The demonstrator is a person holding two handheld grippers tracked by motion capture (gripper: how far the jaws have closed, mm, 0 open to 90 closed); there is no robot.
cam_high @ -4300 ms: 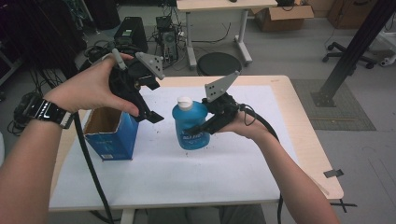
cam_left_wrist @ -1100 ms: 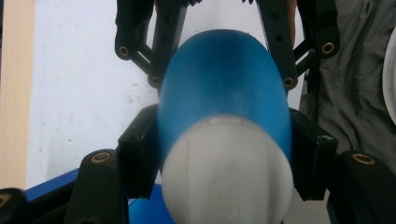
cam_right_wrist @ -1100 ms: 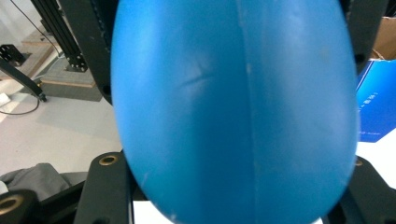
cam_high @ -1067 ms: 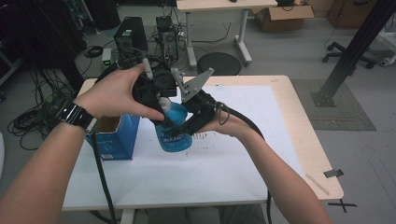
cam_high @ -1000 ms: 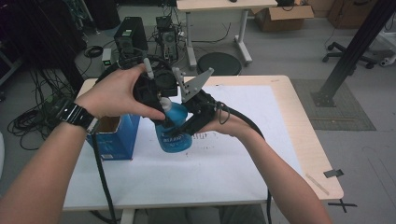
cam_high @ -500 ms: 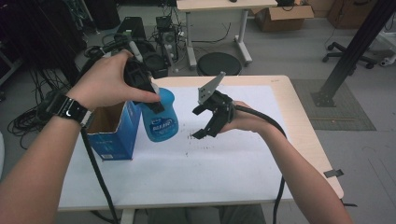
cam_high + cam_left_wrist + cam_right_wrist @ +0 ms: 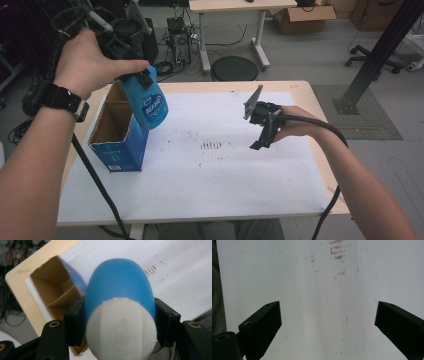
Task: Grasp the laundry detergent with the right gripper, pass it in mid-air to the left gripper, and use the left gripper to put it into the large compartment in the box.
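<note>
From above, the left gripper [image 7: 142, 77] holds the blue bottle [image 7: 149, 104] tilted in the air over the open cardboard box [image 7: 120, 140]. The left gripper view adds what that angle hides: both pads clamp the bottle's smooth shoulder just below its ribbed white cap [image 7: 122, 331] (the label faces away). The right gripper [image 7: 328, 325] stands wide with nothing between, its jaws having just been opening over the stained white sheet [image 7: 324, 290]; its fingertips are cut off at the frame's bottom edge.

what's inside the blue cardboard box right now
The blue cardboard box stands open-topped; the high view and left gripper view show only bare brown inner walls. Its floor is hidden by the walls and by the blue bottle, held above the opening in the left gripper.
</note>
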